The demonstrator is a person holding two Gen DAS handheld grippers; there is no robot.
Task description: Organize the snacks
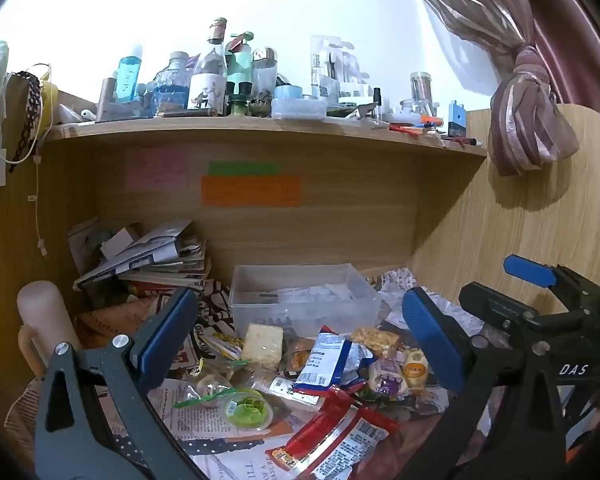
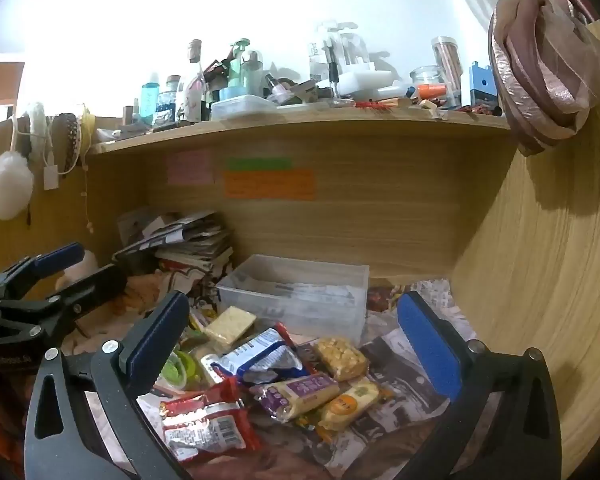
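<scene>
A pile of wrapped snacks lies on newspaper in front of a clear plastic box (image 1: 304, 294), which also shows in the right wrist view (image 2: 300, 292). The pile holds a blue-white packet (image 1: 330, 360) (image 2: 260, 356), a red packet (image 1: 332, 436) (image 2: 208, 420), a pale cracker pack (image 1: 262, 340) (image 2: 230, 324), a green jelly cup (image 1: 246, 406), a purple bar (image 2: 300, 394) and a yellow bar (image 2: 350, 404). My left gripper (image 1: 296, 332) is open above the pile. My right gripper (image 2: 292, 344) is open above it too, and shows at the right of the left wrist view (image 1: 496, 292).
A stack of books and papers (image 1: 148, 256) lies at the back left. A pale candle-like cylinder (image 1: 40, 312) stands at the left. A wooden shelf (image 1: 260, 128) crowded with bottles runs overhead. Wooden walls close the back and right. A tied curtain (image 1: 528, 120) hangs at the right.
</scene>
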